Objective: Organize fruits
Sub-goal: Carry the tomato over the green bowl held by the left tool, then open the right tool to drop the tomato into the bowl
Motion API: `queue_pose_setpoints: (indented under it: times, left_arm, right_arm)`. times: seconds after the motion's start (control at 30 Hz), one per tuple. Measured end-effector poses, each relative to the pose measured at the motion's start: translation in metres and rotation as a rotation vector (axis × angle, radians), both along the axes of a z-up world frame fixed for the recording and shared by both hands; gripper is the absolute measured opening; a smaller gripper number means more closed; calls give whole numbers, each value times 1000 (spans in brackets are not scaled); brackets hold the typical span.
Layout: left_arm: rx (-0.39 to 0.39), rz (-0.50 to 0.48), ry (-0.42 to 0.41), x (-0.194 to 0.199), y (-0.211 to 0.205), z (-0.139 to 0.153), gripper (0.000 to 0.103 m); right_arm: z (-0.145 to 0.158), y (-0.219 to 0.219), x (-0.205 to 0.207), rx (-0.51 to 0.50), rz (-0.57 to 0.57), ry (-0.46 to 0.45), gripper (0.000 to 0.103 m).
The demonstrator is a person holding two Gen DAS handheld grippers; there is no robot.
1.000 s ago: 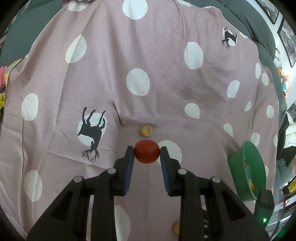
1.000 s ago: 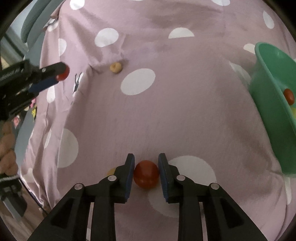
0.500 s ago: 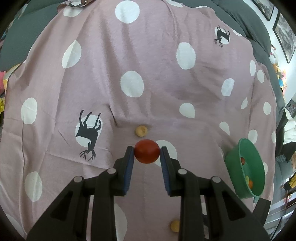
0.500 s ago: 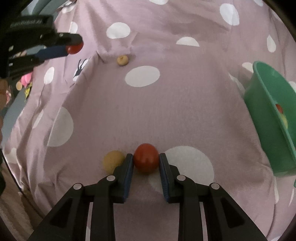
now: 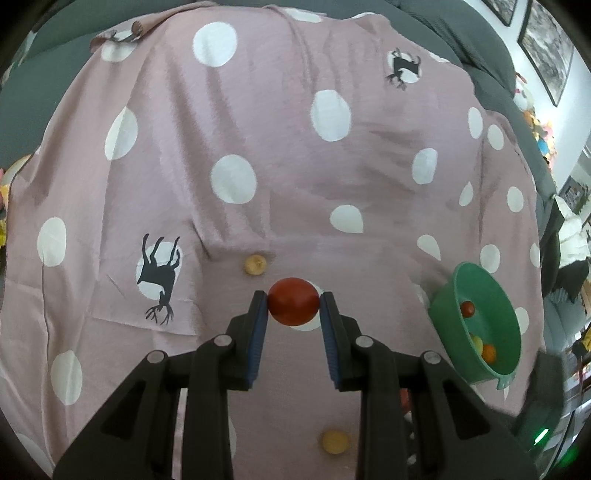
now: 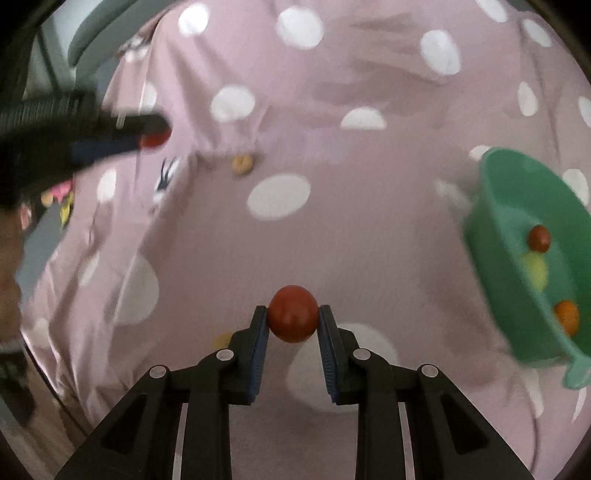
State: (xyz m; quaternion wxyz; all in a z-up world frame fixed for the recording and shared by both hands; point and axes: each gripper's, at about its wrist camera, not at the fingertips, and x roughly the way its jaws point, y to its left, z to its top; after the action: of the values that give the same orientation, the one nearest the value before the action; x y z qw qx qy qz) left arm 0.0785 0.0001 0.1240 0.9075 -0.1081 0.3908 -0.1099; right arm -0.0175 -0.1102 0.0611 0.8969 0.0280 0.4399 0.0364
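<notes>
My left gripper (image 5: 293, 307) is shut on a red fruit (image 5: 293, 301) and holds it above the pink dotted cloth (image 5: 280, 122). My right gripper (image 6: 293, 320) is shut on another red fruit (image 6: 293, 312), lifted off the cloth. The left gripper with its red fruit (image 6: 155, 138) also shows in the right wrist view at upper left. A green bowl (image 5: 491, 284) (image 6: 491, 192) lies to the right, holding a red, a yellow-green and an orange fruit. Two tan fruits lie on the cloth: one far (image 5: 255, 264) (image 6: 242, 163), one near (image 5: 334, 442) (image 6: 222, 338).
The cloth covers a grey sofa or bed (image 5: 461, 33). Framed pictures (image 5: 546, 48) hang on the wall at the right. The cloth's edge drops off at the left in the right wrist view (image 6: 48, 306).
Both grippers have risen with their red fruits. The right one lifted its fruit off the cloth, and the bowl shows more of its inside in both views.
</notes>
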Motion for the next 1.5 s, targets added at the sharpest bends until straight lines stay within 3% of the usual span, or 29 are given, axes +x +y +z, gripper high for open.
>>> queue_pose_setpoints:
  times: [0.2, 0.33, 0.67, 0.83, 1.13, 1.5]
  left_arm:
    - [29, -26, -30, -7, -16, 5, 29]
    - [78, -56, -35, -11, -38, 2, 29]
    - [105, -200, -51, -20, -108, -1, 29]
    - [62, -253, -36, -23, -140, -9, 29]
    - [44, -355, 11, -15, -194, -17, 29]
    - [75, -414, 29, -10, -235, -30, 29]
  right_arm:
    - [57, -21, 10, -39, -67, -153, 27]
    - [72, -44, 15, -6, -131, -214, 27]
    - [63, -104, -12, 74, -309, -244, 27]
    - [61, -127, -23, 8, -422, -252, 27]
    - [54, -173, -44, 49, -564, -238, 27]
    - [43, -195, -50, 124, -637, -203, 27]
